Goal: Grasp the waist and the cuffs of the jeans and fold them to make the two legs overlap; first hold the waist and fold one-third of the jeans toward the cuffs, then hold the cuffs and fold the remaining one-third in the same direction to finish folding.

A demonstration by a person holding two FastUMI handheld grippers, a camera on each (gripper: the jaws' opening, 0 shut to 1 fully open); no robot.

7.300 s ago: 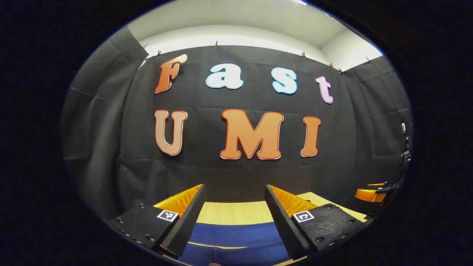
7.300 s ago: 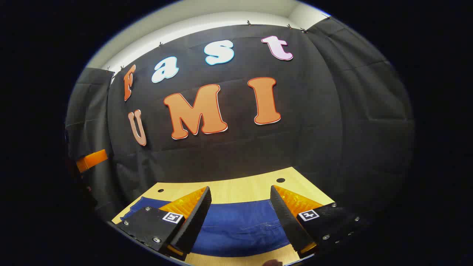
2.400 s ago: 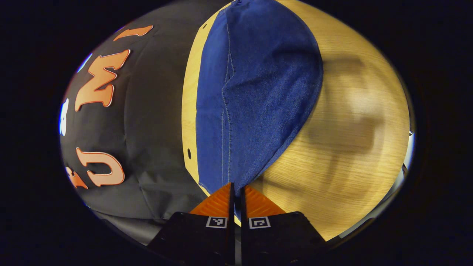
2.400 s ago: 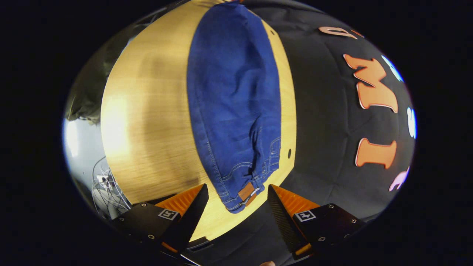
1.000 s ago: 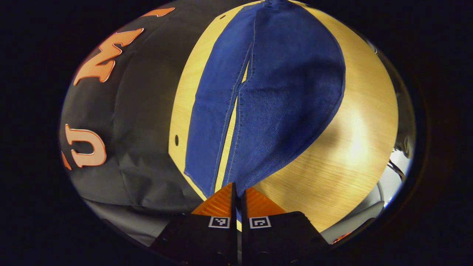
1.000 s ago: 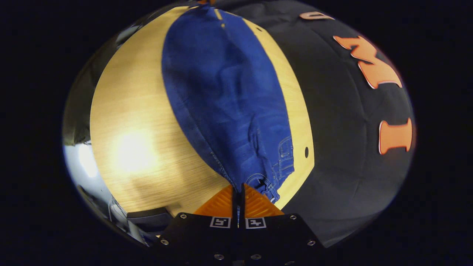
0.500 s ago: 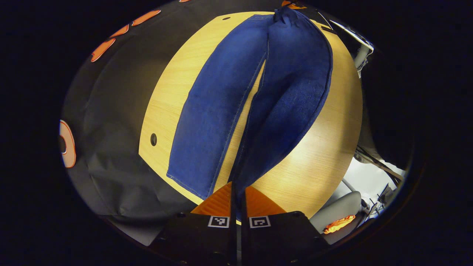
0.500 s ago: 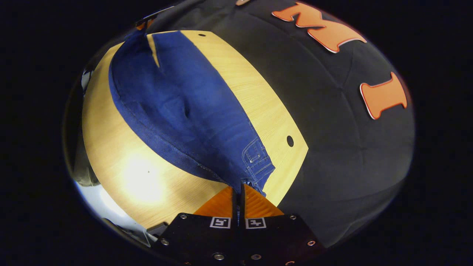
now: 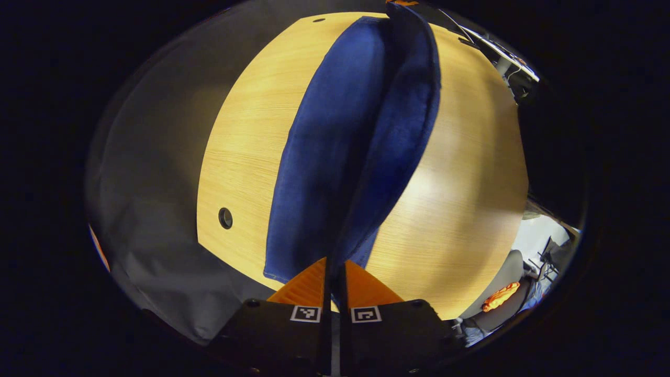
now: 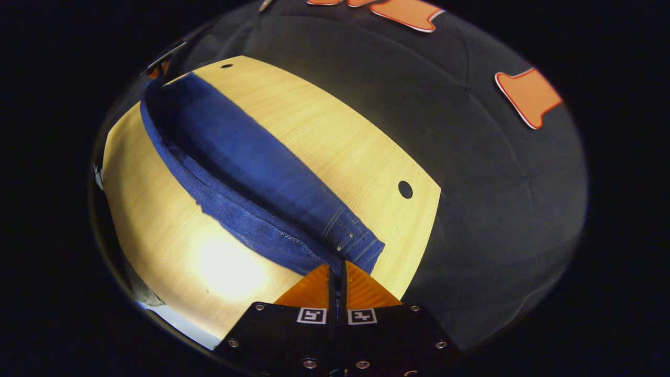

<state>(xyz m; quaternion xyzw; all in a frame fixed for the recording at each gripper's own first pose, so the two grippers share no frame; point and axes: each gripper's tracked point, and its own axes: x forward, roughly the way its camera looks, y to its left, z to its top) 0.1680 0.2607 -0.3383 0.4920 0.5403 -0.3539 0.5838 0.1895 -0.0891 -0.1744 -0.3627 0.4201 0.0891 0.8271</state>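
Observation:
Blue jeans (image 9: 356,141) stretch lengthwise across the wooden table (image 9: 246,136). My left gripper (image 9: 335,264) is shut on one leg's cuff, lifting that leg off the table and over the other leg, which lies flat. In the right gripper view the jeans (image 10: 251,173) run away toward the far left. There my right gripper (image 10: 337,269) is shut on the waist end, where the waistband with its stitching and rivets (image 10: 348,241) shows. The lifted half arches over the flat half, and the fabric pinched between each pair of fingers is hidden.
The table (image 10: 324,136) has round cable holes (image 9: 225,218) (image 10: 404,189) near its back edge by the black cloth wall. Past the table's near edge lie a chair with an orange item (image 9: 500,297) and some cables. Bare wood flanks the jeans on both sides.
Both grippers, shut on the cuff and the waist, have swung the lifted leg further over the flat one; the gap between the legs has closed. The views turned away from the wall.

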